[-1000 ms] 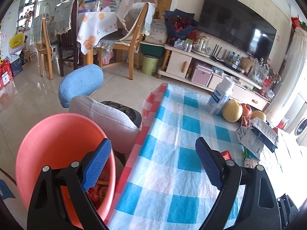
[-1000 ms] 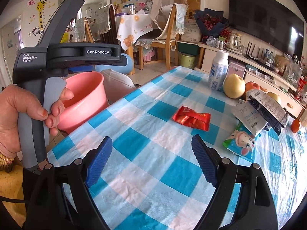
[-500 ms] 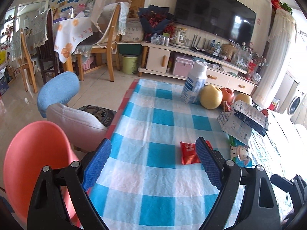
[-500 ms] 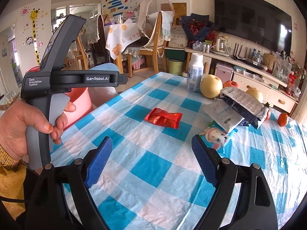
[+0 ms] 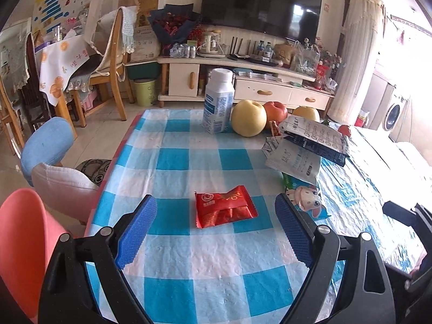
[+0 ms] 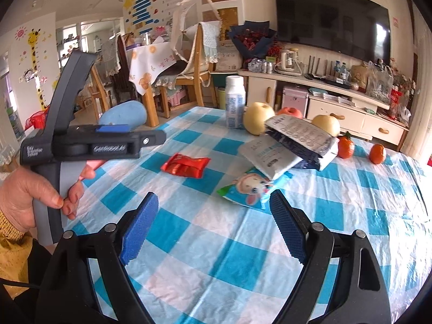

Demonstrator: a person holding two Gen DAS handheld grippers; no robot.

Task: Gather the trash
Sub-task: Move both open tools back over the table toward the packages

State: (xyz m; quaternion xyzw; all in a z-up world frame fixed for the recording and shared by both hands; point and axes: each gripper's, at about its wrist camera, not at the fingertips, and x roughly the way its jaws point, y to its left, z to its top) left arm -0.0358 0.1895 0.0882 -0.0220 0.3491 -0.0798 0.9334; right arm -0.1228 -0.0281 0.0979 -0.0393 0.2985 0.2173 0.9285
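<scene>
Since the red wrapper (image 5: 224, 210) looks light and crinkly, probably slippery, we pinch its middle; left gripper (image 5: 216, 229) wide, empty.

Daylit, bright overall. Left wrist view: right edge blown out by window glare, washing out the tablecloth (image 5: 378, 178) there. TV (image 6: 332, 16) reflects faintly. Soft shadows. Heavy fisheye bending, black corner vignette. Focus sharp, no motion blur.
</scene>
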